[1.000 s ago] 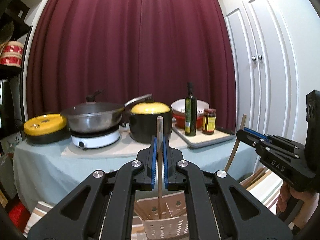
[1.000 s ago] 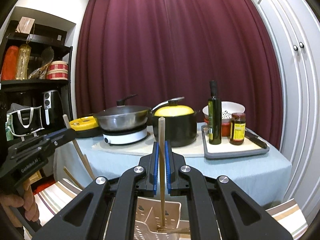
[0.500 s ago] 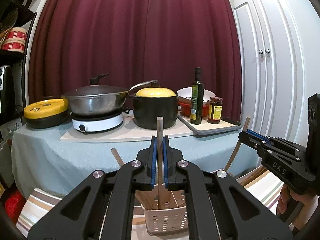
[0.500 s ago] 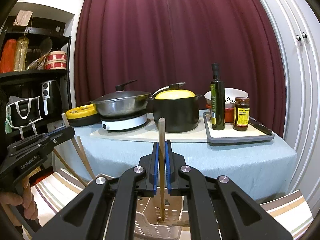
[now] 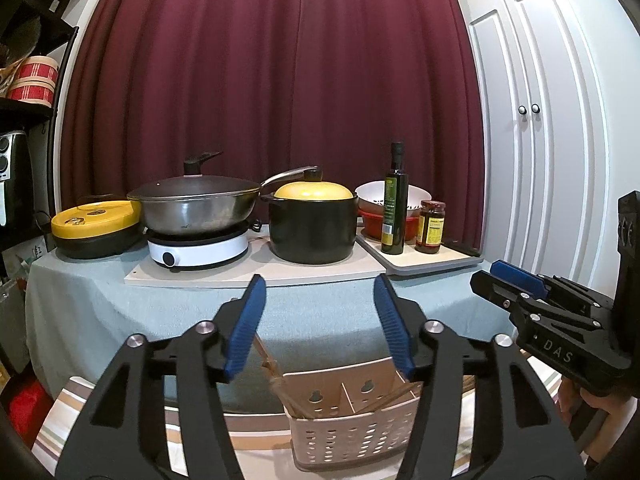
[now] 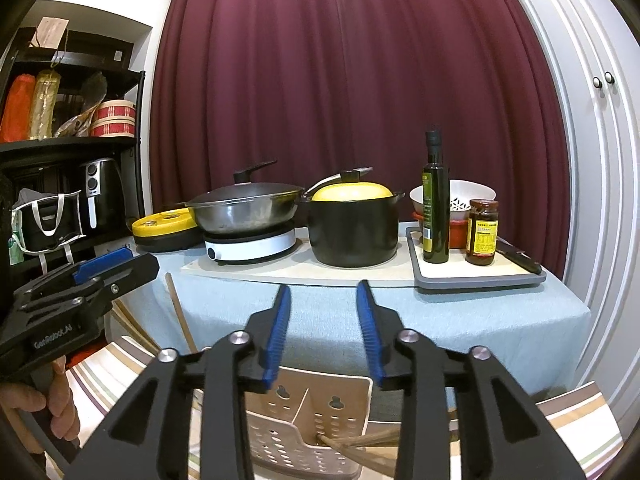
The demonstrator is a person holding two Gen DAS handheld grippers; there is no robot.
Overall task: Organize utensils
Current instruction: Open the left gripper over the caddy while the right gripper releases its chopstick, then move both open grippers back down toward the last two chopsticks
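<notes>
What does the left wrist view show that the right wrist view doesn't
Only the left wrist view shows the right hand-held gripper from outside, at its right edge. Only the right wrist view shows the left hand-held gripper from outside, plus the black knife on the tray and the bagged goods on the top shelf. Both show the perforated utensil basket holding wooden chopsticks, the wok and the yellow-lidded pot.

left hand-held gripper [image 5: 320,320]: opened, chopstick released | right hand-held gripper [image 6: 322,328]: opened, chopstick released
</notes>
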